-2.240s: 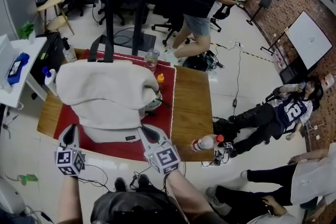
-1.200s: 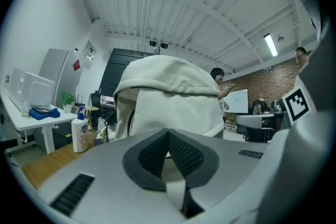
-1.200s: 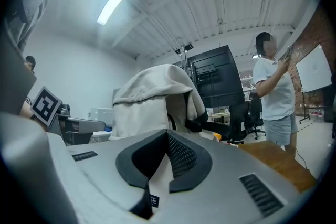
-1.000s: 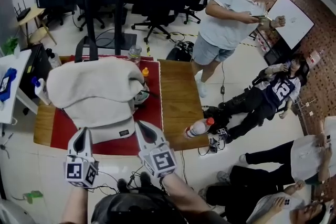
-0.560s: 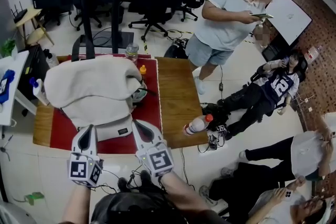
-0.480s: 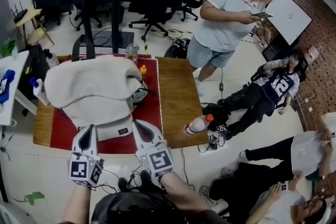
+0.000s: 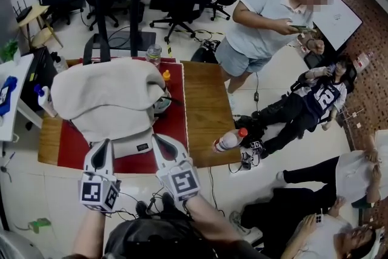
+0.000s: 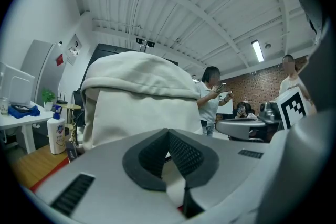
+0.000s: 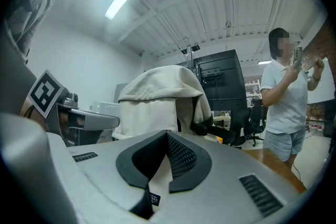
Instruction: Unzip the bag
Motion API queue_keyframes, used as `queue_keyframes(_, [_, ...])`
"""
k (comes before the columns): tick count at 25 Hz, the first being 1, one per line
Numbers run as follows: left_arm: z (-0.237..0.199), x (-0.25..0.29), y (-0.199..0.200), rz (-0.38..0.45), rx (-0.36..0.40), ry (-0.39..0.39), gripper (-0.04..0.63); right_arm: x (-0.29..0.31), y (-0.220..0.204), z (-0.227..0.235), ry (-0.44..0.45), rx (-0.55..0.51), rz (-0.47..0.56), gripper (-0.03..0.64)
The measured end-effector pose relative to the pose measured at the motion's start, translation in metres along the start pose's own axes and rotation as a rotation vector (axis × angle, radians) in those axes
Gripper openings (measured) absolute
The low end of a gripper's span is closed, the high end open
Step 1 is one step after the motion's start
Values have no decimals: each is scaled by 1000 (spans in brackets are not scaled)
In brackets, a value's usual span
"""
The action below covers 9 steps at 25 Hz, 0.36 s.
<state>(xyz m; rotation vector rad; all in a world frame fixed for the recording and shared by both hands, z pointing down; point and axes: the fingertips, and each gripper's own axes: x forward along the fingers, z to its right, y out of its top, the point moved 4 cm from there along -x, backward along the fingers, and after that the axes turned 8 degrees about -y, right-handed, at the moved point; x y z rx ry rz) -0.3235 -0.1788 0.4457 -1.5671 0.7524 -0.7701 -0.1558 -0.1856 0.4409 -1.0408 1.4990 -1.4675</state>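
Observation:
A cream backpack (image 7: 106, 97) with black straps stands on a red mat (image 7: 177, 121) on the wooden table (image 7: 205, 112). Its front pocket with a small black label faces me. My left gripper (image 7: 104, 144) hovers at the bag's lower front left, jaws shut and holding nothing. My right gripper (image 7: 157, 137) is at the lower front right, just beside the label, also shut and empty. In the left gripper view the backpack (image 8: 142, 97) rises right behind the closed gripper tips (image 8: 168, 131). In the right gripper view the backpack (image 9: 155, 99) stands close beyond the closed tips (image 9: 167, 134). No zipper pull shows.
A water bottle with a red cap (image 7: 229, 140) lies at the table's right edge. An orange-capped bottle (image 7: 166, 76) and a clear bottle (image 7: 154, 54) stand behind the bag. A person (image 7: 267, 15) stands past the table's right; others sit on the floor.
Both grippers have edged slightly forward towards the bag's front and stay shut. The standing person came into view and has shifted a little.

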Motion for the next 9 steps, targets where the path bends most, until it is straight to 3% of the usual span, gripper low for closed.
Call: queue_keyframes(9, [5, 2, -2, -34, 2, -11, 28, 0, -2, 1, 7, -16, -5, -2])
